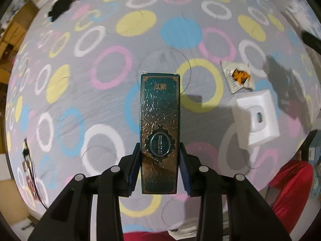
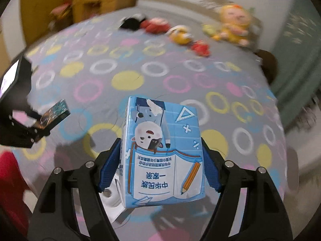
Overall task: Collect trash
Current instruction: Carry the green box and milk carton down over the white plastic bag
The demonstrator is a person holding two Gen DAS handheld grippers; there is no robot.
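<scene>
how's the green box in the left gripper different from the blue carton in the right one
The green box is slim, dark teal with embossed gold scrollwork; the blue carton is broader, light blue with cartoon figures, a book and a pencil. The green box leaves the left gripper narrowly set; the blue carton spreads the right gripper wide. Both are clamped between blue pads above the ringed bedsheet.

**Trash items: two held off the sheet, two lying on it**

Slim teal-and-gold embossed cardboard box (image 1: 159, 132): clamped by its long sides, raised above the ring-patterned bedsheet. Light-blue cartoon-print drink carton (image 2: 163, 152): gripped at both sides (print reads upside down). White moulded foam block (image 1: 255, 118) lies flat on the sheet, torn silver-and-orange foil wrapper (image 1: 237, 76) just beside it.
</scene>
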